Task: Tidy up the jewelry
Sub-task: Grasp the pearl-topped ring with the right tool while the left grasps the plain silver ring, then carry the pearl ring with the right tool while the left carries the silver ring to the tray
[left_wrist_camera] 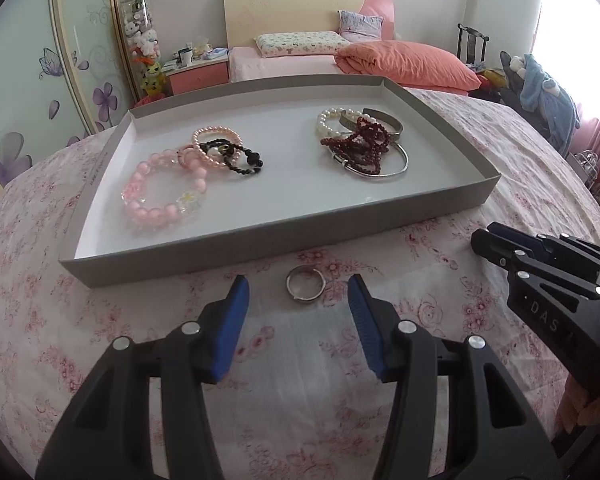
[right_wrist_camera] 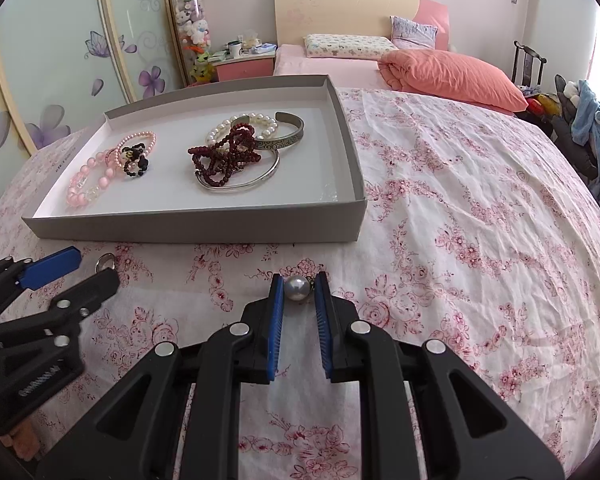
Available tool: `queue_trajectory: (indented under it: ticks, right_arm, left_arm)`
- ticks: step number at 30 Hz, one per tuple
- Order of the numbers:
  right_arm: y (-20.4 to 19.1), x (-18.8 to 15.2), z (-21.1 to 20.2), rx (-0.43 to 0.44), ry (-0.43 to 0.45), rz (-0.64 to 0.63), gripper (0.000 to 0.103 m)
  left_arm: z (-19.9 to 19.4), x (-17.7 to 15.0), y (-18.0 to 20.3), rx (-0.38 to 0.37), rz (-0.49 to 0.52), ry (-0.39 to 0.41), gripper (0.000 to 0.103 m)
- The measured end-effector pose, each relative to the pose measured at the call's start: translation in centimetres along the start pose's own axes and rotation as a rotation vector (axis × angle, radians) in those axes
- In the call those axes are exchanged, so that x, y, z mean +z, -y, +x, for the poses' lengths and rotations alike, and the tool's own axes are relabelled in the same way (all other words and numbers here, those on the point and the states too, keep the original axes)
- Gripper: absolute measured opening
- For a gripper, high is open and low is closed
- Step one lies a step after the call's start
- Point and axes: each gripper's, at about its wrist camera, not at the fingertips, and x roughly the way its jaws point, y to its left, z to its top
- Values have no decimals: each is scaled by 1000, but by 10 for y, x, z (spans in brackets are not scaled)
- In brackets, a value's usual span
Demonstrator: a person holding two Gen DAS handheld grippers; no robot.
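1. My left tool (left_wrist_camera: 298, 312) hangs with its blue pads spread apart, gripping nothing. A small silver ring (left_wrist_camera: 304, 283) lies flat on the cloth between and just beyond the fingertips, touching neither pad.
2. My right tool (right_wrist_camera: 299, 290) is clenched on a pearl bead (right_wrist_camera: 297, 288), pinched at its sides by both pads.
3. I judge the ring light, hard and slick. Lying flat, it offers little height, so I would take it across its outer edge.
4. The pearl is round and smooth. It could squirt out of a loose grip.
5. Both pieces sit on a floral-cloth counter (right_wrist_camera: 460, 220), just in front of a shallow grey tray (left_wrist_camera: 260, 236).
6. In the tray, pink bead bracelets (left_wrist_camera: 164, 188) lie to the left. Dark red beads (left_wrist_camera: 360, 146) and metal bangles lie to the right, well apart.
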Motion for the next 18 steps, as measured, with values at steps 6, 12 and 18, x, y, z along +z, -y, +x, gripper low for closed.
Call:
queue_trajectory:
  ticks: [6,12,18]
  right_arm:
    - [0,0,0,6,0,4,17]
    - [1,0,0,5,0,4,17]
    - [1,0,0,6,0,4,17]
  left_arm:
    - [5,3,3,29,-23,3,40]
    - [5,5,-2,49,-39,15,22]
    - [1,0,-21,74,-53,9,22]
